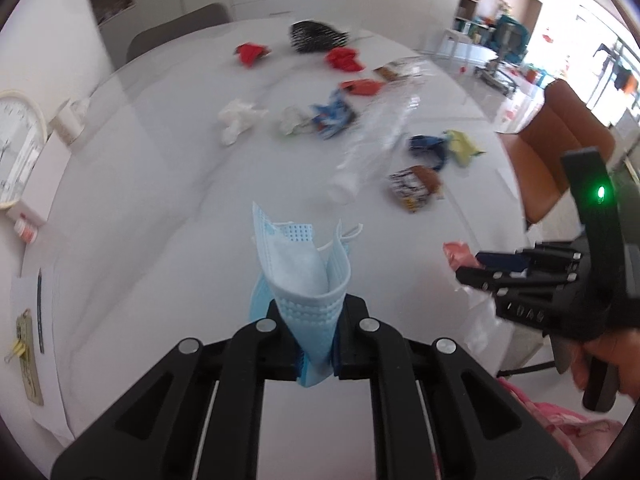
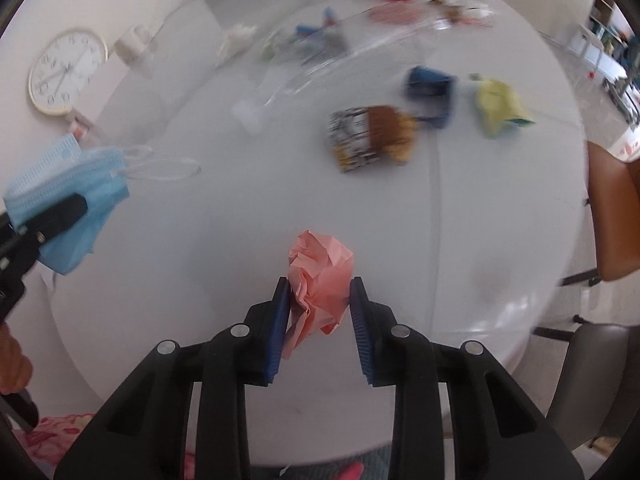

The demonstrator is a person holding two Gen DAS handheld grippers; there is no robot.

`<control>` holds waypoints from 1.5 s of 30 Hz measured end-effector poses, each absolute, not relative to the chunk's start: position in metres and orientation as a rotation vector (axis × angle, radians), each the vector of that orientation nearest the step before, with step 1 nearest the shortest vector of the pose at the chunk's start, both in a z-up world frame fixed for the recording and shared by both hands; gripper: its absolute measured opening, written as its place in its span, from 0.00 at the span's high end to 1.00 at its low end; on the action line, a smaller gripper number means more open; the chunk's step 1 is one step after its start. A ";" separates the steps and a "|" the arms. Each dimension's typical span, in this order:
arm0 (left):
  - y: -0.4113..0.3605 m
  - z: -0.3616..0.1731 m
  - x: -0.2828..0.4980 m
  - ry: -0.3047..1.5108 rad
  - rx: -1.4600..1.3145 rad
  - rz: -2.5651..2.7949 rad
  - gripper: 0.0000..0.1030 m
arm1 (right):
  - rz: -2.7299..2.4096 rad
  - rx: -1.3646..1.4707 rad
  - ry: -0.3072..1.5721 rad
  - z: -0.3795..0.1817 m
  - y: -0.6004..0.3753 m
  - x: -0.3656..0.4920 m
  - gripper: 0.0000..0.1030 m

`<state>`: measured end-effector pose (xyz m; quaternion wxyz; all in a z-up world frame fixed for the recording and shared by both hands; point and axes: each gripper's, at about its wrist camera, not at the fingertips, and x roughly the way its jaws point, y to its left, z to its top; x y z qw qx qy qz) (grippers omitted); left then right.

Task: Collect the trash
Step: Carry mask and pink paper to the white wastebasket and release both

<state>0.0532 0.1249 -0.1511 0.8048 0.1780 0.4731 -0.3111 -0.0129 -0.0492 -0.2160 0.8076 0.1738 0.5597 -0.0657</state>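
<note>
My left gripper (image 1: 316,312) is shut on a light blue face mask (image 1: 304,276) and holds it above the white table (image 1: 160,184); the mask also shows at the left of the right wrist view (image 2: 76,200). My right gripper (image 2: 320,300) is shut on a crumpled pink paper ball (image 2: 320,276), its blue pads (image 2: 280,312) pressed to both sides. The pink ball peeks out at the right of the left wrist view (image 1: 458,252), where the right gripper (image 1: 468,268) shows side-on. Several pieces of trash lie on the table further out.
On the table: a clear plastic bottle (image 1: 372,148), red wrappers (image 1: 344,58), white tissue (image 1: 236,118), blue wrappers (image 1: 428,148), a yellow wrapper (image 2: 496,106), a brown snack pack (image 2: 372,136), a black brush (image 1: 316,36). A clock (image 2: 66,72) stands left. A brown chair (image 1: 560,140) stands right.
</note>
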 end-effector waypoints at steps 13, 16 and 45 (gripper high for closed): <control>-0.006 -0.124 -0.042 0.944 0.451 -0.919 0.91 | -0.252 0.419 1.122 -0.181 -0.206 -0.098 0.70; -0.049 -0.127 -0.070 0.971 0.430 -0.942 0.91 | -0.195 0.378 1.127 -0.178 -0.233 -0.106 0.70; -0.161 -0.202 -0.111 1.239 0.304 -0.573 0.36 | 0.171 0.227 1.173 -0.191 -0.321 -0.133 0.68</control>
